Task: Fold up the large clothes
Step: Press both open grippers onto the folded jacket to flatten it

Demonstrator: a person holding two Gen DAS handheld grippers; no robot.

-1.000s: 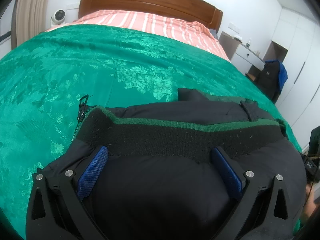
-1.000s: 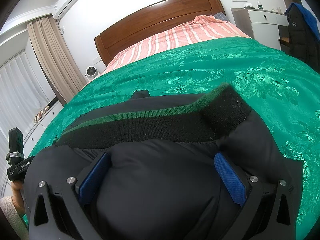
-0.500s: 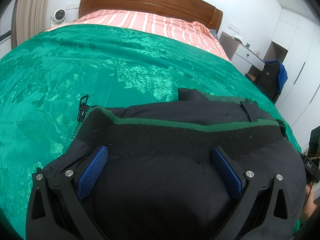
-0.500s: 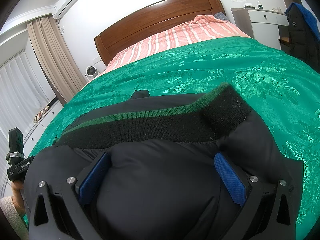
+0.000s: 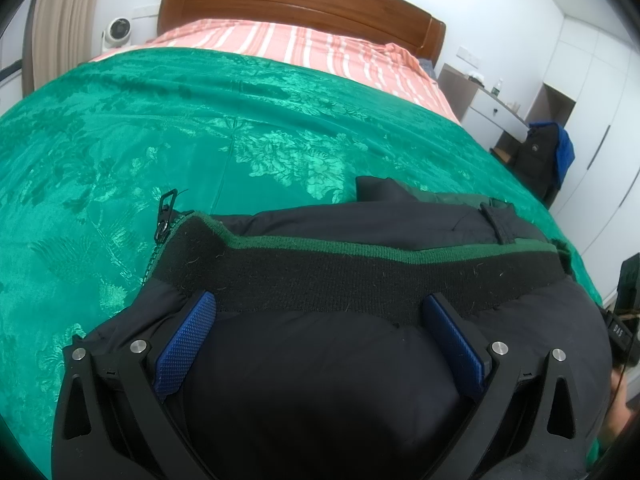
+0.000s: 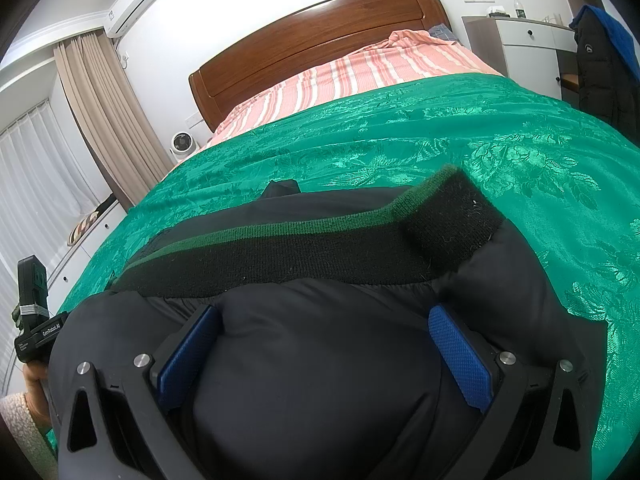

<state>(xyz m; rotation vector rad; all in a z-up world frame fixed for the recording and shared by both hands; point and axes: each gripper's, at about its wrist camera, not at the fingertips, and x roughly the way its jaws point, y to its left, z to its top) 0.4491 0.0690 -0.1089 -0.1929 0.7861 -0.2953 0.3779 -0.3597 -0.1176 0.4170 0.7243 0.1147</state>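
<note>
Black puffer jacket [image 5: 328, 392] lies bunched at the near edge of the green bedspread [image 5: 120, 152], knit hem band [image 5: 360, 272] facing 12 o'clock. Left gripper [image 5: 320, 340] and right gripper [image 6: 324, 344] both spread wide, padding bulging between the fingers; neither clamps. Judged: pressing or regripping mid-fold. Next move calls for closing on the hem, then carrying it toward 12 o'clock.

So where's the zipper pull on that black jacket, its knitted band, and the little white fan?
zipper pull [image 5: 165, 216], left wrist view, on the metal tab.
knitted band [image 5: 360, 276], left wrist view, mid-band on the black rib.
white fan [image 6: 182, 143], right wrist view, on its round face.
</note>
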